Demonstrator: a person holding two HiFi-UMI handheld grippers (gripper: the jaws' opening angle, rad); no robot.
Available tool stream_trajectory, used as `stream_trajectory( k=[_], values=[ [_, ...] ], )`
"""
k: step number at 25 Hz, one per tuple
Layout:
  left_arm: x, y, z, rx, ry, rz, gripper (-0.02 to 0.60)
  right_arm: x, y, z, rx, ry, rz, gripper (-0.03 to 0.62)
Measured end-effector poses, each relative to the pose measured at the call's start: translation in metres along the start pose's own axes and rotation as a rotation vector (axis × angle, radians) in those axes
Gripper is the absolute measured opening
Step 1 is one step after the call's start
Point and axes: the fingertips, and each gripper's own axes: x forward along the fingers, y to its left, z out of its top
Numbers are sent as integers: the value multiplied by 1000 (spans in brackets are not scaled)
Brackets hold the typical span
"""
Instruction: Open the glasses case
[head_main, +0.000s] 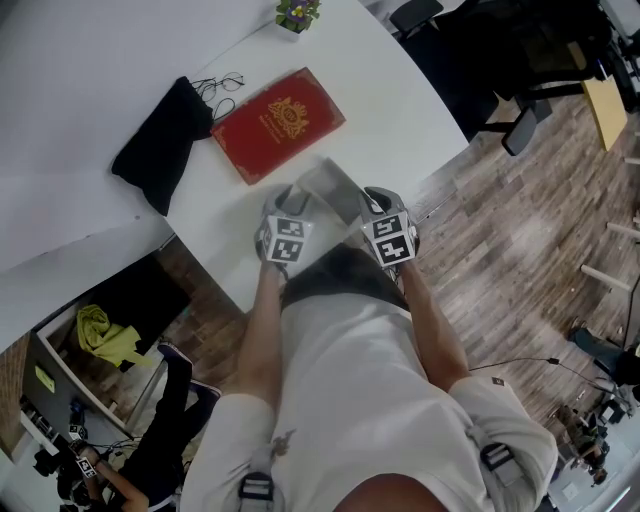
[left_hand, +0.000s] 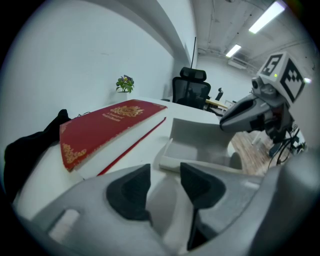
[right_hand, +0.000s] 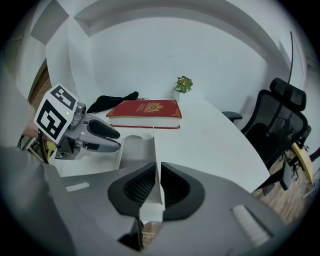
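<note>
Head view: case (head_main: 335, 188) sits open at the bench (head_main: 420, 110) edge, between left gripper (head_main: 292, 205) and right gripper (head_main: 368, 205). Red book (head_main: 278, 124) lies beyond. 
Left gripper view: jaws clenched on case's near white edge. 
Right gripper view: jaws clenched on case's thin upright panel (right_hand: 154, 200), book behind.

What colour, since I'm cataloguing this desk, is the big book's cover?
The book is red with gold ornament and trim, shown best in the head view.
</note>
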Motion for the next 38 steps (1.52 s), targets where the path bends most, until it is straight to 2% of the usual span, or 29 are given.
stream_trajectory(
  k=[5, 12, 24, 29, 33, 38],
  values=[
    [0, -3, -2, 7, 0, -9, 186, -4, 1, 1, 13, -13, -11, 46],
    [-10, -7, -2, 9, -6, -12, 187, -13, 3, 5, 10, -45, -32, 118],
    [-45, -6, 26, 3, -115, 2, 192, -26, 18, 21, 0, -112, -34, 158],
    [-64, -7, 49, 5, -194, -1, 192, -35, 27, 37, -4, -163, -42, 166],
    [-78, -7, 64, 23, -246, 2, 192, -37, 32, 40, -43, -152, -61, 166],
    [-84, -10, 64, 29, -263, -12, 192, -38, 35, 42, -65, -138, -84, 166]
  ],
)
